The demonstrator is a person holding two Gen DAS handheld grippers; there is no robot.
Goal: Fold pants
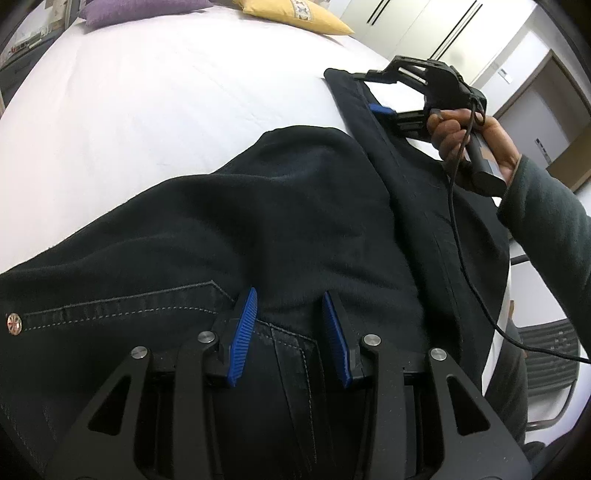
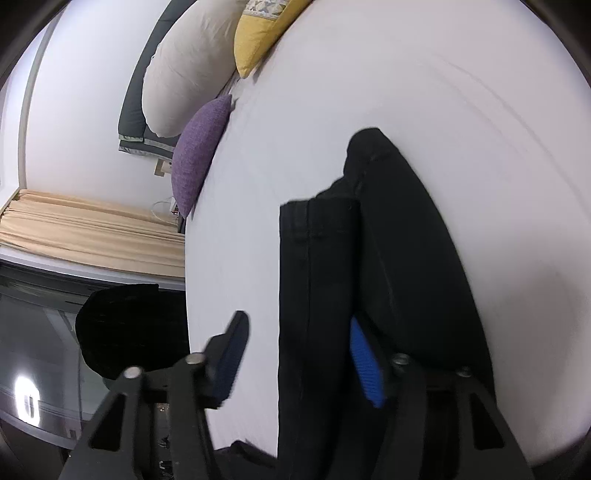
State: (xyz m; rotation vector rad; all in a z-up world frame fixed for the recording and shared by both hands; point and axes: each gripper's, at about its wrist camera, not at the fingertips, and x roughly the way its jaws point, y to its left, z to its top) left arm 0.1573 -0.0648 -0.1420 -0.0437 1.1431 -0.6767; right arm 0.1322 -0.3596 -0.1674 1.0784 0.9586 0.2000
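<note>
Dark navy pants (image 1: pixel 258 229) lie on a white bed (image 1: pixel 147 110), waistband and metal button (image 1: pixel 14 323) toward me. My left gripper (image 1: pixel 290 314) is open, its blue pads just above the waistband and pocket seam, holding nothing. My right gripper (image 1: pixel 373 94) shows in the left wrist view at the far leg end, held by a hand. In the right wrist view the right gripper (image 2: pixel 299 350) is open with a leg hem (image 2: pixel 317 258) between its jaws; the pads are apart from the cloth on the left side.
A yellow pillow (image 1: pixel 299 14) and a purple pillow (image 1: pixel 136 9) sit at the head of the bed, with a long white pillow (image 2: pixel 184 66) beside them. A cable (image 1: pixel 465 240) trails from the right gripper. White wardrobes (image 1: pixel 443 29) stand at the right.
</note>
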